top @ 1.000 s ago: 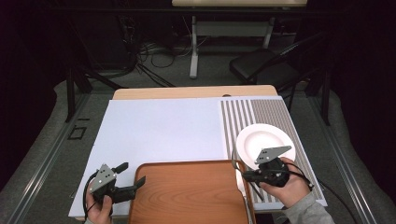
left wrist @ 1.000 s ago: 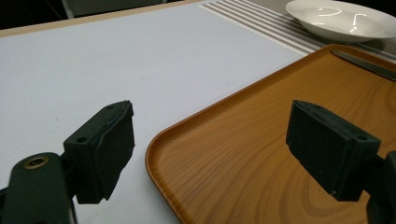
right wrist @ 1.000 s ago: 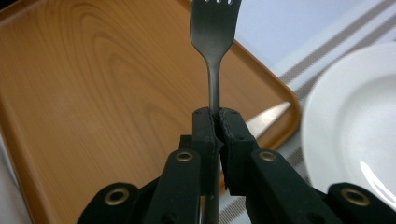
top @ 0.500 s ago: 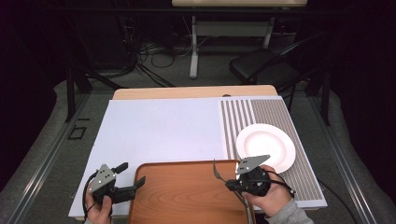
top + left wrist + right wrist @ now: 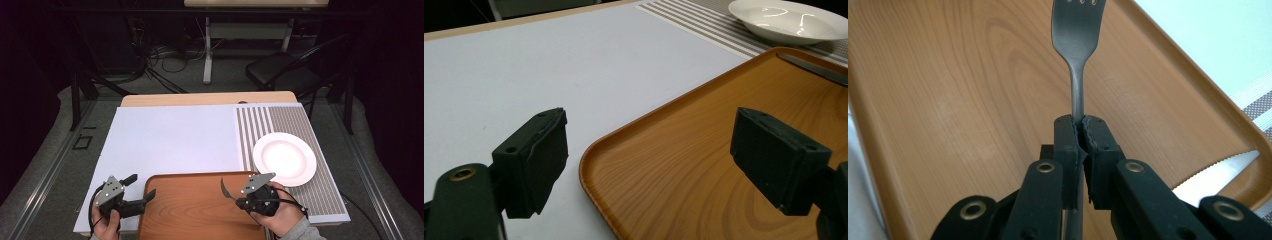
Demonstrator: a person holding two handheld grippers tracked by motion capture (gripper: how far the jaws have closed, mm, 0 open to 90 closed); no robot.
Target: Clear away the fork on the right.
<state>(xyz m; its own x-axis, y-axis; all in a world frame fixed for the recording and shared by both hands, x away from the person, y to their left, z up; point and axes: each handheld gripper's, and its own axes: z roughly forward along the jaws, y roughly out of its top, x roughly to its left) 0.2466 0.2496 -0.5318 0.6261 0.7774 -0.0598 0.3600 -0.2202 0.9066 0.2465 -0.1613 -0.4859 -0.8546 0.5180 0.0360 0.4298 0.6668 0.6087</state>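
From the high view, the right hand-held gripper (image 5: 237, 197) hangs over the right half of the wooden tray (image 5: 190, 210) with a thin fork (image 5: 225, 189) jutting left from its tip, while the left hand-held gripper (image 5: 142, 190) sits at the tray's left edge, jaws apart and holding nothing. A white plate (image 5: 284, 158) lies on the striped mat (image 5: 300, 125) just beyond the tray's right corner, on the desk (image 5: 175, 137). The left gripper view adds that the left hand-held gripper (image 5: 649, 155) straddles the tray's (image 5: 704, 165) rounded corner without touching it, the plate (image 5: 789, 20) beyond. The right gripper view shows the right hand-held gripper (image 5: 1081, 145) clenched on the fork's (image 5: 1077, 50) handle, tines pointing away above the tray (image 5: 958, 100), and a serrated knife (image 5: 1218, 175) lying at the tray's rim.
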